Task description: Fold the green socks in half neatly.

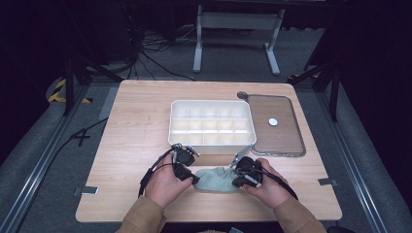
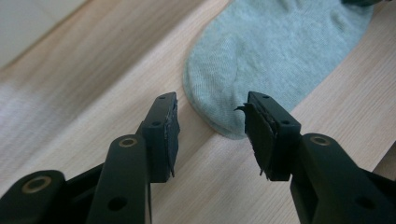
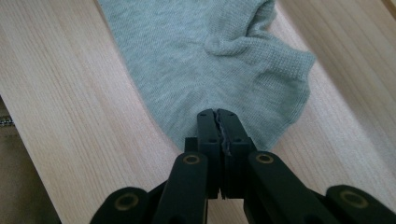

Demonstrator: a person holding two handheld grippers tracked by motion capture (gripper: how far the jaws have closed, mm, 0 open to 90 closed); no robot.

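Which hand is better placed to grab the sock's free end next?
Left. The left gripper is open around the sock's rounded end; the right gripper is already shut on the other end.

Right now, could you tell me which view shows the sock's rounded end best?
The left gripper view: the sock ends between open jaws, sharp and close. The right gripper view shows its other end, pinched. In the high view the hands cover part of it.

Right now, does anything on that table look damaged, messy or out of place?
The rubber pad on a finger of the left gripper looks frayed, with torn bits curling off its edge. The pale green sock lies rumpled on the table, its open end bunched where the right gripper pinches it. The divided white box looks tidy.
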